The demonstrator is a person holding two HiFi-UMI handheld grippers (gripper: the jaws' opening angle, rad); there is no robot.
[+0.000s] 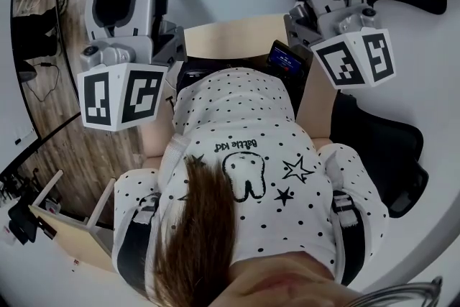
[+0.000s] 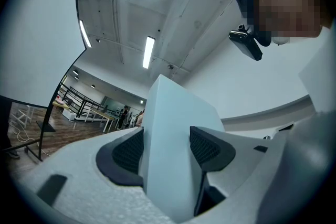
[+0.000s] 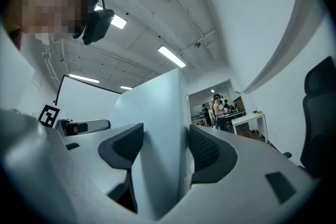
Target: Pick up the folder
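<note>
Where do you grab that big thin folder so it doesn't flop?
Pinch its thin edges, coming in from both sides. The folder is flat and wide, and the left gripper and right gripper each clamp one edge that way.

The head camera [image 3: 97, 23] looks steeply down the person's own front, with both grippers at the top of its frame. Each gripper camera sits just behind its jaws and tilts up toward the ceiling lights [image 2: 148, 51]. The left gripper [image 2: 165, 147] view and the right gripper [image 3: 160, 149] view are both filled at close range by the folder [image 2: 173, 113] clamped there. Both also catch the head camera from below (the right one shows a square marker [image 3: 48, 115] at its left edge).
</note>
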